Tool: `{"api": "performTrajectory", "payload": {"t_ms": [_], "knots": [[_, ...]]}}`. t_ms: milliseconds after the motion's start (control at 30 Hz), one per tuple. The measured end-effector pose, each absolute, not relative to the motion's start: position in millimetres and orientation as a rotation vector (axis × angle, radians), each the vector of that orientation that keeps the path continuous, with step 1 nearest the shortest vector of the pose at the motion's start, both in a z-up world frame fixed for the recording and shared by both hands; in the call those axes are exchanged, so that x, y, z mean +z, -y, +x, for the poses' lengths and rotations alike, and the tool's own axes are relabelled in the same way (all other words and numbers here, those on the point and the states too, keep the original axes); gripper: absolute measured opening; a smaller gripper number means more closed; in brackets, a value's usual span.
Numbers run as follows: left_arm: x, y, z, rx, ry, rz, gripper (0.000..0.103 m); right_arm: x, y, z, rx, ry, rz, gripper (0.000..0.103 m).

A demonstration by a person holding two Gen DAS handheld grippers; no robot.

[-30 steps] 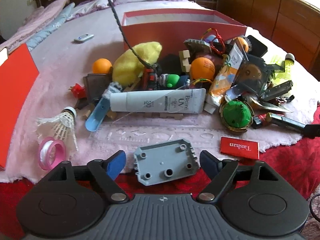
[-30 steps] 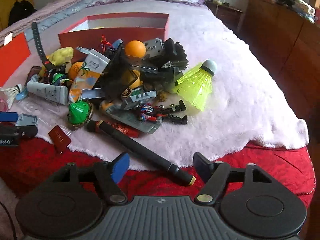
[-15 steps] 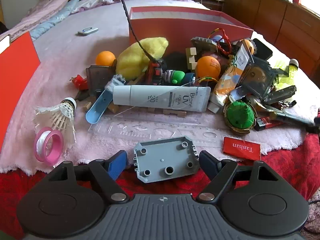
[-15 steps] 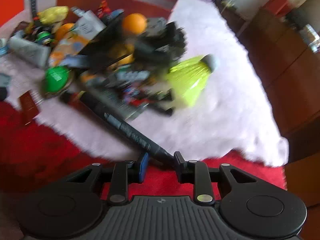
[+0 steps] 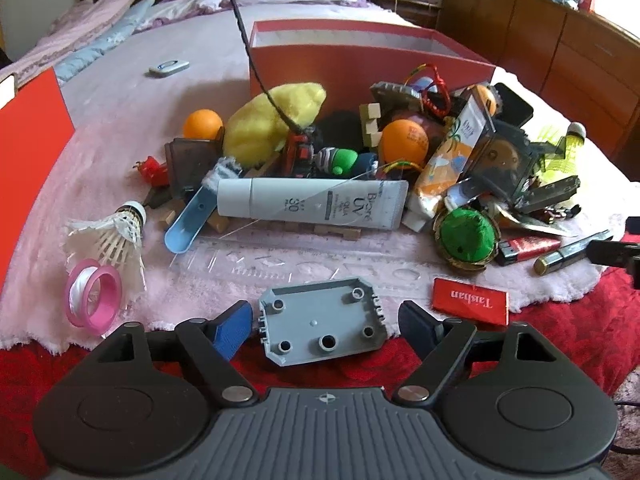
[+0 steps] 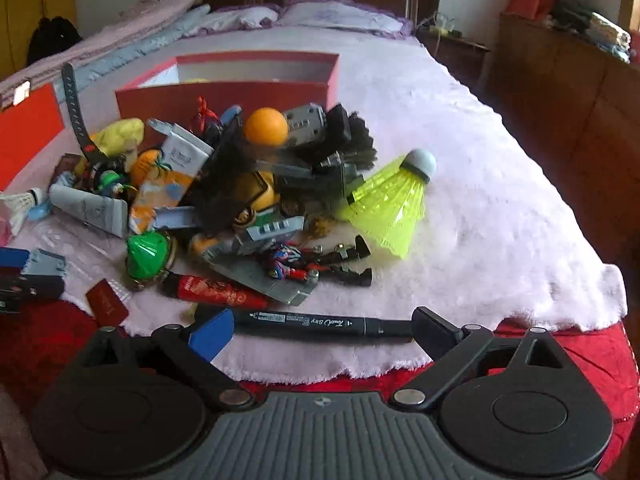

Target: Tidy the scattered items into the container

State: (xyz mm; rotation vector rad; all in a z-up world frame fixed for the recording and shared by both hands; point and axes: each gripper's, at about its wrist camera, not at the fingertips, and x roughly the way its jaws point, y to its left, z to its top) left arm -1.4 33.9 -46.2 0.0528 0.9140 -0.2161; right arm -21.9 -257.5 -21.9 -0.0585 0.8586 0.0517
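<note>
A red open box [image 5: 360,60] stands on the bed behind a heap of small items; it also shows in the right wrist view [image 6: 248,84]. My left gripper [image 5: 326,326] is open, its fingers on either side of a grey plastic plate [image 5: 322,330] lying at the blanket's edge. My right gripper [image 6: 322,330] is open, with a black marker [image 6: 316,325] lying crosswise between its fingertips on the white blanket. The heap holds a sunscreen tube [image 5: 312,204], orange balls [image 5: 404,142], a green toy [image 5: 466,236] and a yellow shuttlecock [image 6: 392,200].
A white shuttlecock [image 5: 116,236] and pink tape ring [image 5: 94,300] lie at left. A red card [image 5: 470,306] lies right of the grey plate. A red lid [image 5: 28,140] stands at far left. Wooden drawers [image 5: 560,48] line the right side.
My right gripper was shut near the marker's tip half a second ago; now it is open and level, with the marker crosswise between its fingers. My left gripper has edged closer to the grey plate.
</note>
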Motion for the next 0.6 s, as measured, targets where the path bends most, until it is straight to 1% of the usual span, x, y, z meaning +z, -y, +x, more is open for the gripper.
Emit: {"api": "performTrajectory", "payload": {"t_ms": [100,200,267,400,600], "knots": [[-46.7,-31.6,-2.1,-0.214,-0.920,0.068,0.081,-27.4,257.2,-13.2,-0.001,-0.874,-0.012,0.097],[-49.7,-30.6,-0.2,-0.216,-0.930,0.069,0.083,-33.8,263.4,-8.6,-0.036,-0.881,0.069,0.102],[-53.2,-29.7,2.0,-0.214,-0.940,0.068,0.085,-37.9,266.7,-6.2,-0.030,-0.888,0.115,0.103],[-56.4,-28.1,3.0,-0.209,-0.945,0.075,0.087,-45.5,260.1,-3.3,-0.004,-0.897,0.084,0.103],[-54.7,-31.4,2.1,-0.180,-0.939,0.071,0.087,-44.6,246.1,-5.7,0.030,-0.868,0.017,0.103]]}}
